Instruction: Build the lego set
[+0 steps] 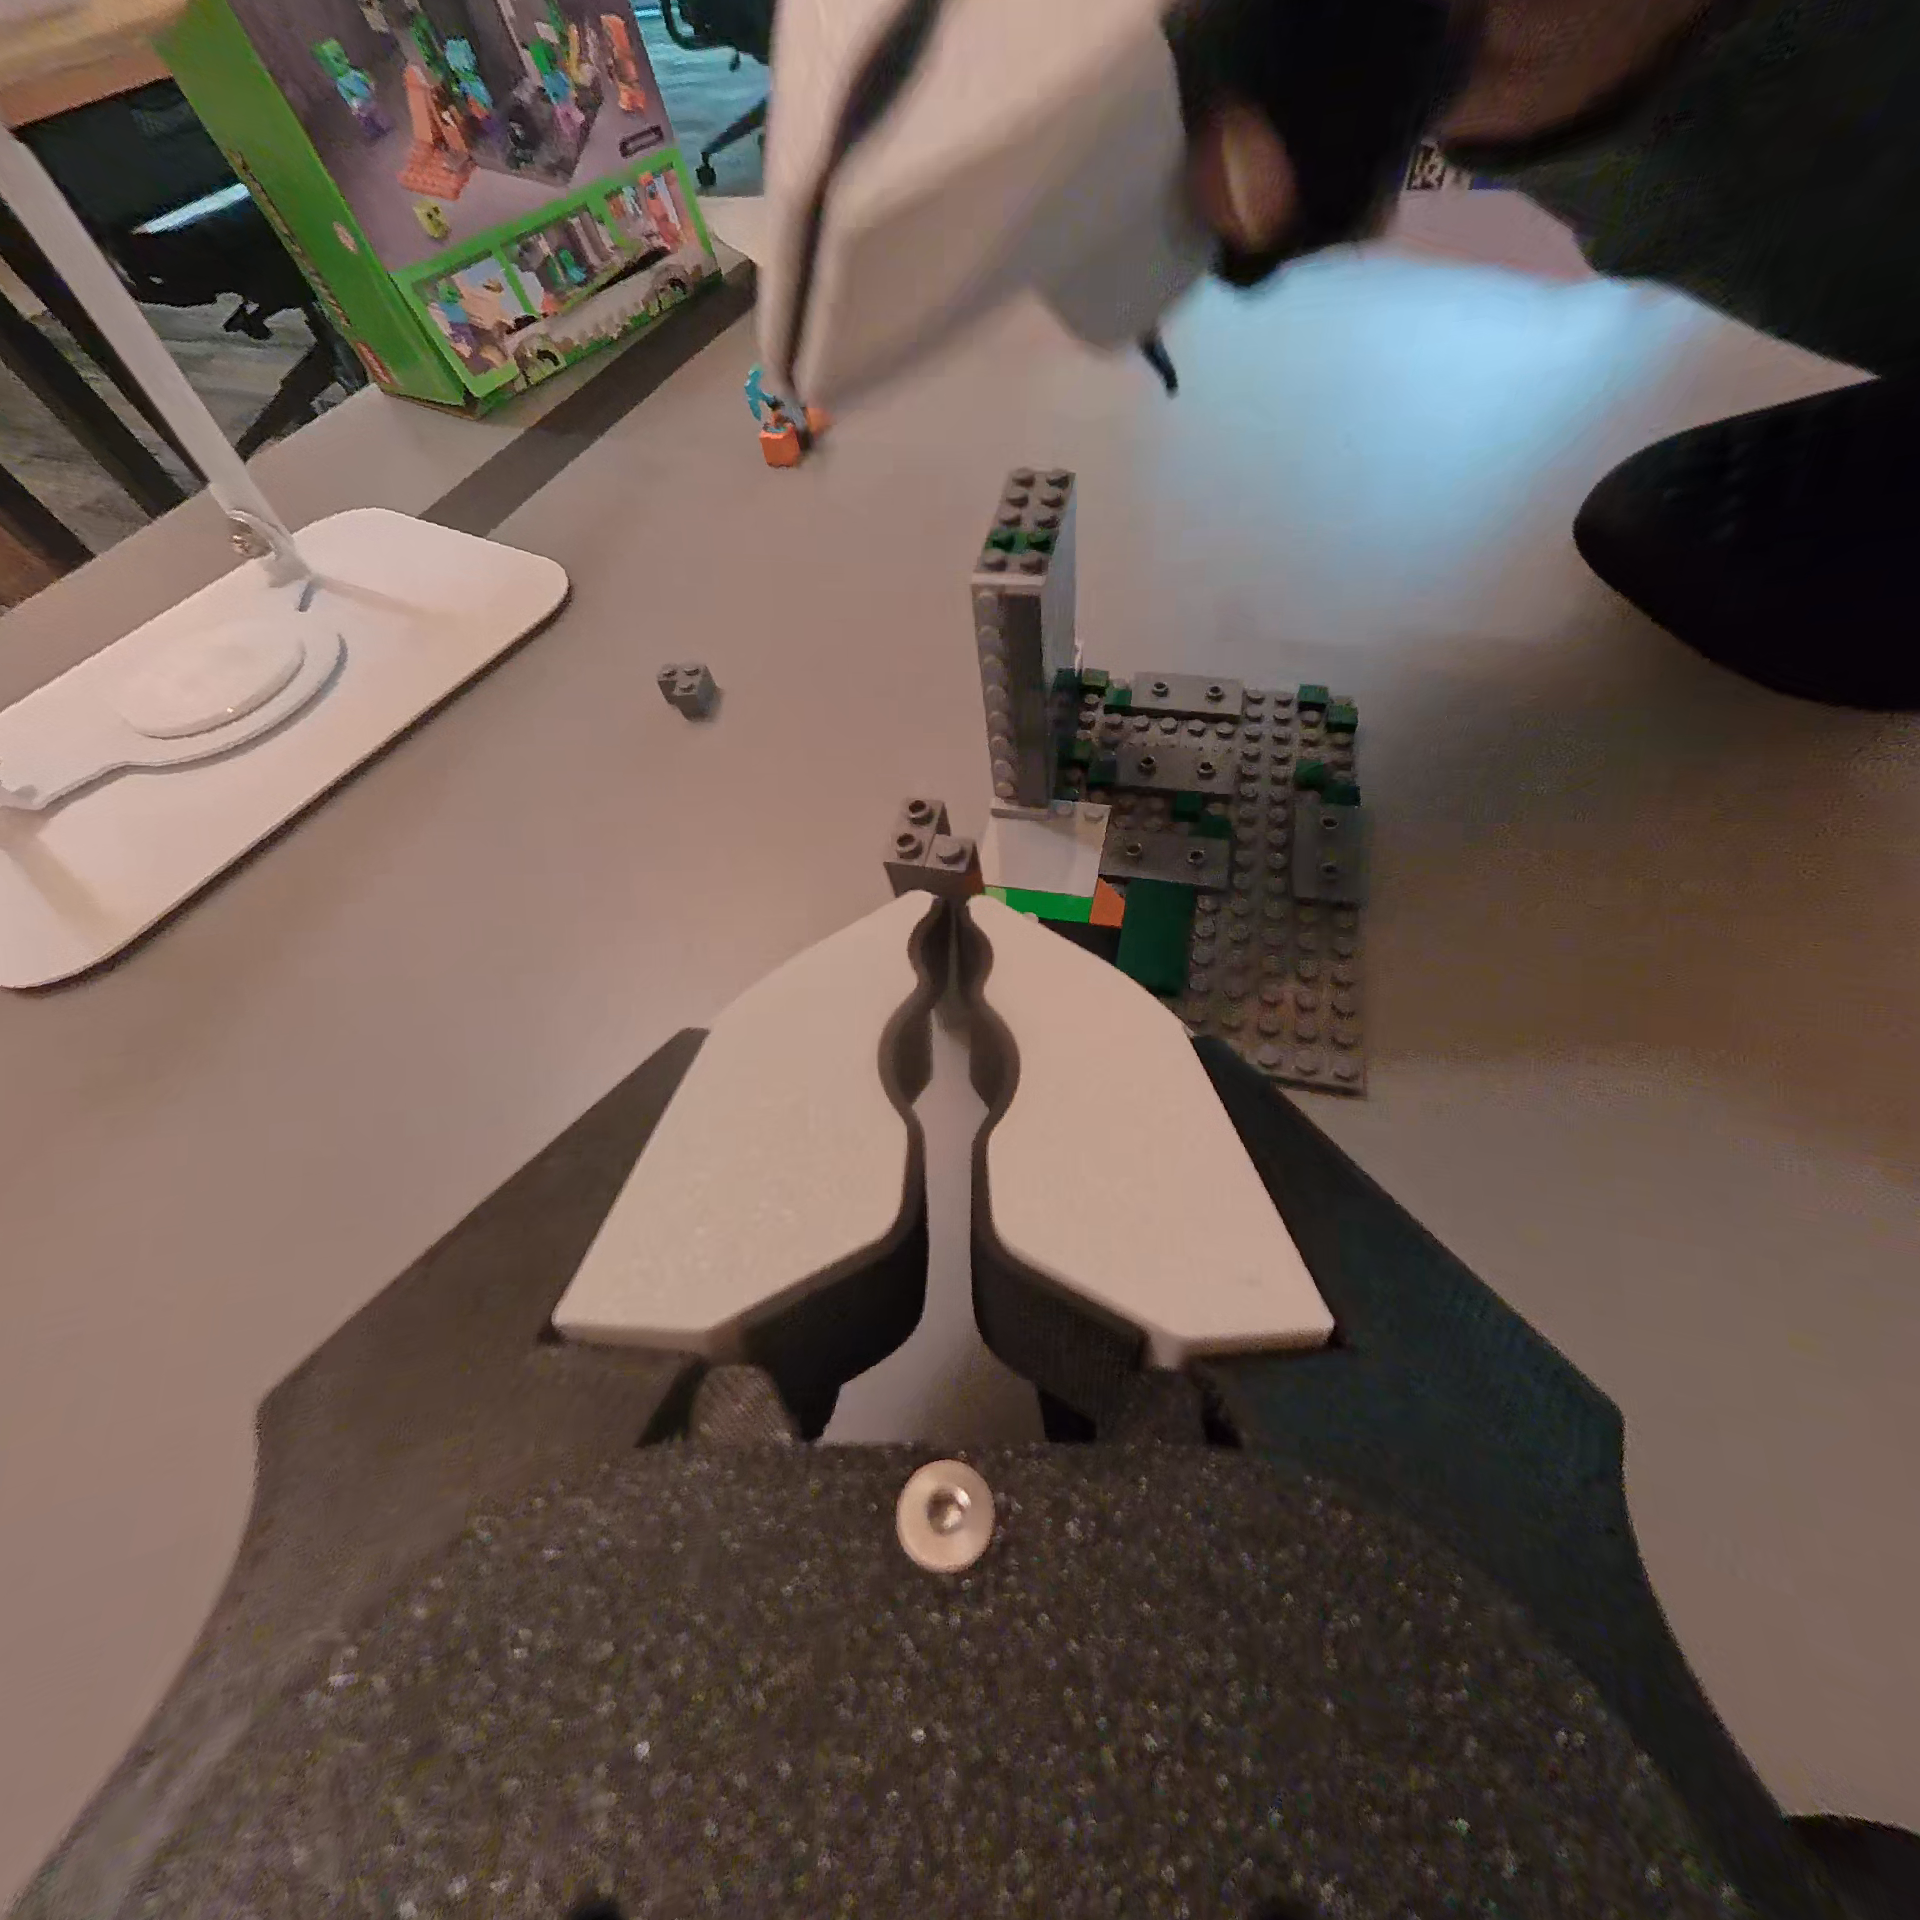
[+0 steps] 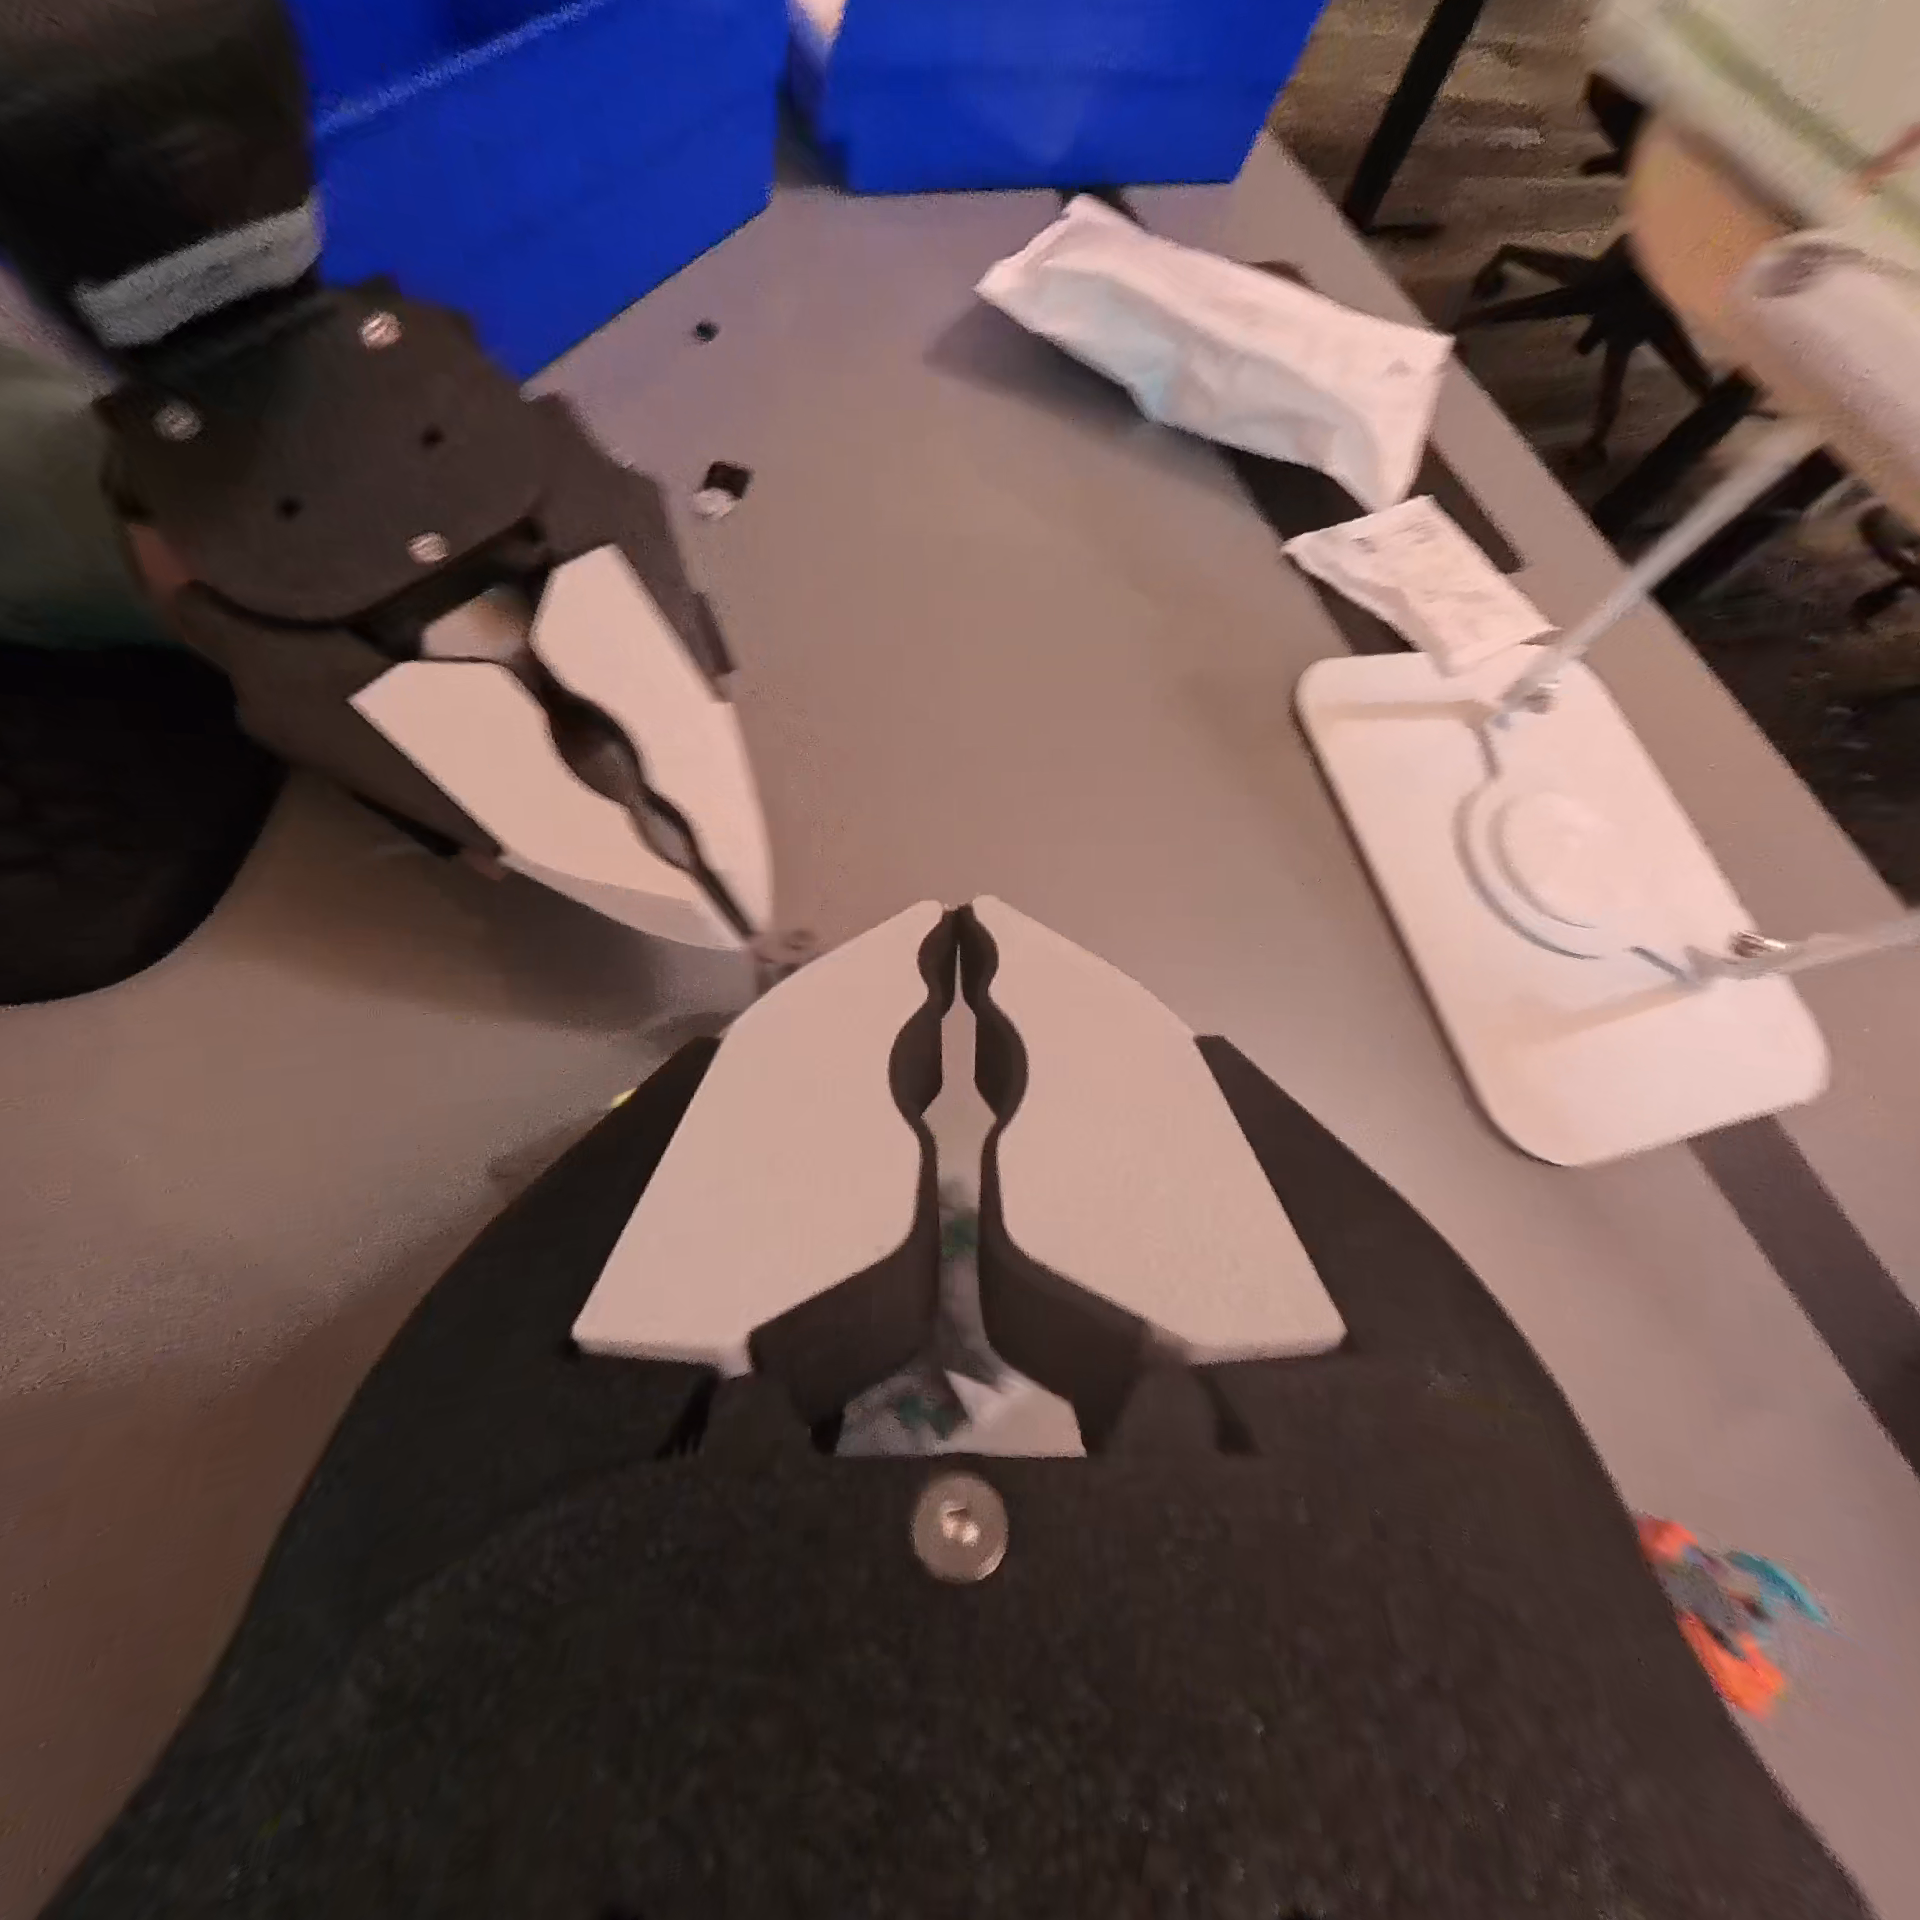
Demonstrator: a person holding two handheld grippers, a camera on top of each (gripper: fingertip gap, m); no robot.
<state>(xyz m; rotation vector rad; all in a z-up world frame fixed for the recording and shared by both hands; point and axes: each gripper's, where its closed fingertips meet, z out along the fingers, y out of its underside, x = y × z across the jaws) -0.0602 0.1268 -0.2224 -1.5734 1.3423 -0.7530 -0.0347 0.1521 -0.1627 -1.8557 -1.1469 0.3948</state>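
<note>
Left gripper [image 1: 948, 906] clamped on grey corner brick [image 1: 932, 854], just beside baseplate [image 1: 1283, 935]. Right gripper [image 2: 958, 914] closed, nothing visibly held.

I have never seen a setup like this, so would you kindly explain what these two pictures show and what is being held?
There is no robot here: a person holds a two-finger gripper in each hand, and each carries a camera looking along its fingers.

The left wrist view shows the left gripper, shut on a small grey brick piece beside the grey baseplate with its grey tower. A loose grey brick, a small orange figure, the green set box and a white lamp base lie on the grey table.

The right wrist view shows the right gripper, shut with nothing visibly held, plus white bags and blue bins.
</note>
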